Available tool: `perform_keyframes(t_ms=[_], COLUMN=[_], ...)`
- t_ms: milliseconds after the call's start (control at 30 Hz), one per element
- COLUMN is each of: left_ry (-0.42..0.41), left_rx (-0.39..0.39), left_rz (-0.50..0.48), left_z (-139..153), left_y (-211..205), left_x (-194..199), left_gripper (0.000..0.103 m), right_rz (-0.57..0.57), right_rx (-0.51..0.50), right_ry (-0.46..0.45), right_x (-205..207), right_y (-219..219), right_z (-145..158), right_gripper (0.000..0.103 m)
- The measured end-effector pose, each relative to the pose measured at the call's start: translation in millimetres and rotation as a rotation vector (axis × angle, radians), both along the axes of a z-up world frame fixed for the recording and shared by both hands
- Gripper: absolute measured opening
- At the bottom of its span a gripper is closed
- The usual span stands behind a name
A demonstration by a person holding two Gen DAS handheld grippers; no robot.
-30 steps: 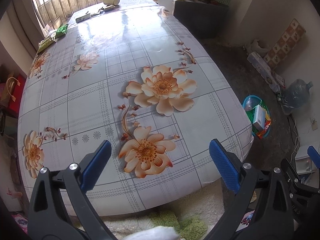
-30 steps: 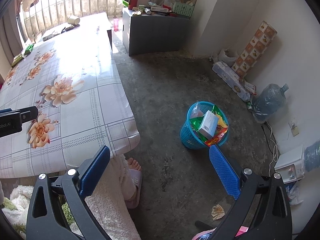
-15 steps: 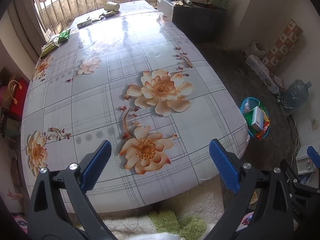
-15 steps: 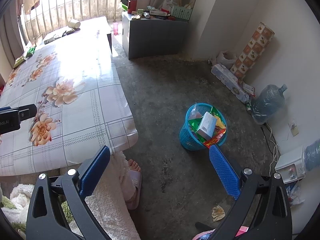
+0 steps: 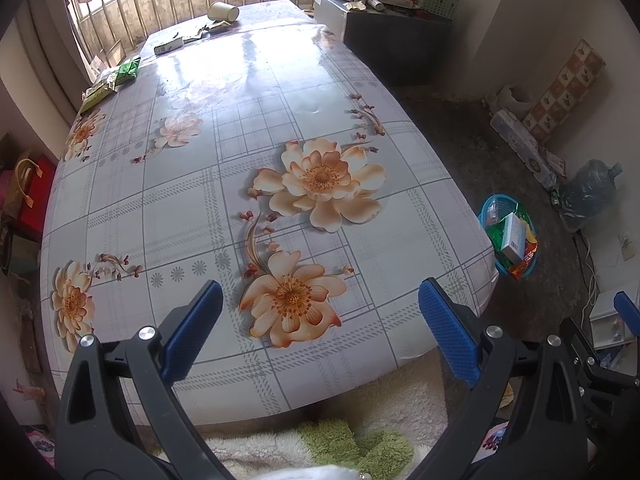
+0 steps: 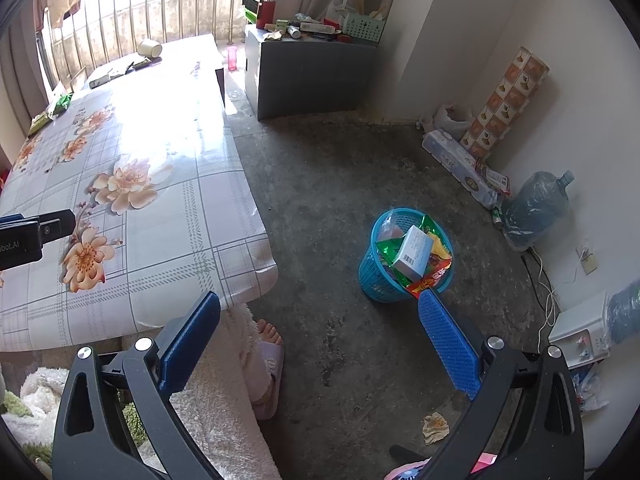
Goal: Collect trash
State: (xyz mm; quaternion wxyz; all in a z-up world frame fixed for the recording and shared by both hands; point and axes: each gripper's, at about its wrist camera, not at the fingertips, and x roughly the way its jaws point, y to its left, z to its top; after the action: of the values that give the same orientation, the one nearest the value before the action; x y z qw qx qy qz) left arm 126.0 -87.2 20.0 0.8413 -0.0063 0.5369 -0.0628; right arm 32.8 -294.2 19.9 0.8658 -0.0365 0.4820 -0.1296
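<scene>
A blue mesh trash basket [image 6: 374,276] [image 5: 489,209] stands on the floor right of the table, heaped with wrappers and a white box [image 6: 413,251]. My left gripper [image 5: 320,322] is open with nothing in it above the near end of the flower-patterned table [image 5: 192,208]. My right gripper [image 6: 320,324] is open and holds nothing, raised above the floor between the table corner [image 6: 256,268] and the basket. At the table's far end lie green packets [image 5: 116,80], a tipped paper cup [image 5: 223,11] and a small box [image 5: 169,45]. A crumpled scrap [image 6: 435,427] lies on the floor near me.
A person's slippered foot [image 6: 269,354] and fluffy robe sit under the table edge. A grey cabinet [image 6: 308,70] with clutter stands at the back. Along the right wall are a water bottle [image 6: 534,206], wrapped rolls [image 6: 460,166], a patterned box [image 6: 502,106] and a white appliance [image 6: 580,330].
Both grippers have drawn back slightly, so more of the table and floor shows. Both stay open and nothing was picked up.
</scene>
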Motion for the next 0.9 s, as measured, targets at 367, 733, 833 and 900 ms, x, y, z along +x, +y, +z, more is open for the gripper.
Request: perform_keyframes(t_ms=[367, 733, 833, 900], left_ry=[0.002, 0.004, 0.003, 0.003], left_rx=[-0.001, -0.004, -0.004, -0.004], left_rz=[0.000, -0.003, -0.003, -0.004], left_z=[-0.2, -0.8, -0.7, -0.9], left_y=[0.0, -0.1, -0.1, 0.2], left_x=[-0.2, 0.1, 0.3, 0.4], left_gripper=[0.094, 0.094, 0.094, 0.094], right_rz=[-0.001, -0.005, -0.006, -0.006], right_rx=[-0.001, -0.001, -0.001, 0.000], right_ry=[0.000, 0.002, 0.001, 0.002], right_x=[-0.2, -1.1, -1.1, -1.2], right_y=[0.2, 0.4, 0.8, 1.0], right_z=[0.3, 2.5, 3.7, 2.9], right_gripper=[0.097, 0.097, 0.097, 0.097])
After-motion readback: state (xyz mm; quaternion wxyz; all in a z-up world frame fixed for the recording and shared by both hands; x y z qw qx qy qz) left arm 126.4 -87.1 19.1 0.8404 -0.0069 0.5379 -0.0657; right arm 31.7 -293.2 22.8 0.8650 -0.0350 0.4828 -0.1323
